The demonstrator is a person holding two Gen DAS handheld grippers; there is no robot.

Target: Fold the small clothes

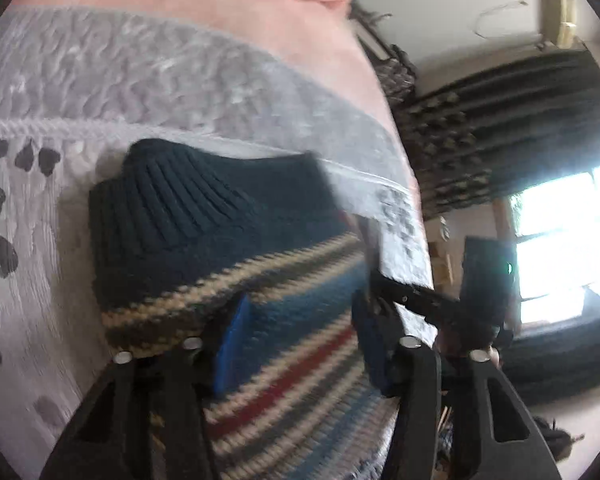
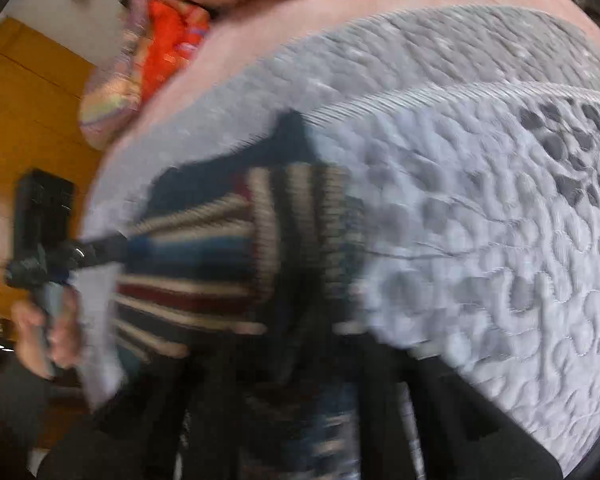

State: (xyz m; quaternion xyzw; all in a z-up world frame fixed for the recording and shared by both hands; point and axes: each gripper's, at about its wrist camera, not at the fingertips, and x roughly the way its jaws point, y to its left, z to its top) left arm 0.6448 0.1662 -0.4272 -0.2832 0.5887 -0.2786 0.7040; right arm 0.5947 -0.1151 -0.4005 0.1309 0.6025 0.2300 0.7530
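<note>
Mostly grey quilted bedspread (image 1: 100,240), stitched in wavy lines and dotted with dark leaf shapes toward its left side, with a pink sheet (image 1: 260,40) beyond its far edge. Lying on the bedspread, a small striped knit sweater (image 1: 228,240): dark ribbed band farthest from the camera, then tan, blue and red stripes. Left gripper (image 1: 296,344) over the sweater's near stripes, jaws spread apart, blue pads (image 1: 232,344) showing, nothing between them. Right of the sweater, past the bedspread's edge, dark patterned curtains (image 1: 500,120), a bright window (image 1: 560,248) and a pale wall. From the right wrist view, heavily blurred: orange-brown wooden panels (image 2: 32,120) left of the sweater (image 2: 204,248), bright orange fabric (image 2: 168,48) above it. Right gripper (image 2: 300,380) at the sweater's near edge; cannot tell whether its jaws are apart or pinching cloth.
</note>
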